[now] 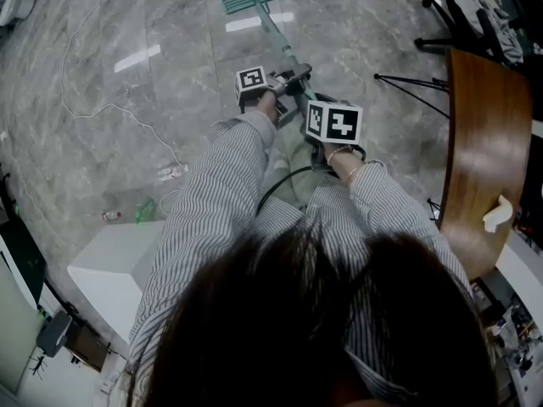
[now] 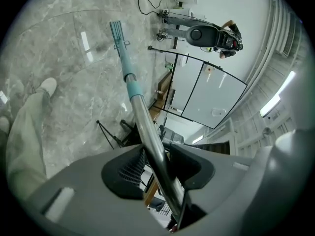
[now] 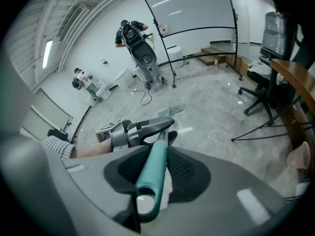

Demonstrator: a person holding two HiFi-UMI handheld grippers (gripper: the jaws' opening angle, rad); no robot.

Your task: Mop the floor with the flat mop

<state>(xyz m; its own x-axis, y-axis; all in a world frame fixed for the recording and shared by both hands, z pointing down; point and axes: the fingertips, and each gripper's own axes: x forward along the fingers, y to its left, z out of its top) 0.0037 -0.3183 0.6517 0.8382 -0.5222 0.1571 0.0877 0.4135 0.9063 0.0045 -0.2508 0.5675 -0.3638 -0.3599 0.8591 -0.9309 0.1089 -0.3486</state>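
Holding the long teal-and-silver flat mop (image 1: pixel 273 29) two-handed, probably for leverage and steering: clamping its silver metal pole (image 2: pixel 147 132) with the left hand-held gripper (image 2: pixel 158 171), jaws clenched on both sides of the tube, and pinching the teal plastic end grip (image 3: pixel 151 173) with the right hand-held gripper (image 3: pixel 155 167), likewise closed tight, just behind the left one and nearer the body. Reaching forward and down with both arms in striped sleeves (image 1: pixel 212 202), elbows bent, wrists close together, pole slanting away from the chest. Resting the teal rectangular mop head (image 1: pixel 254 0) flat on the grey marble floor (image 1: pixel 127 100), well ahead of the left hand-held gripper at the pole's far end. Looks mid-stroke, with plenty of floor left.
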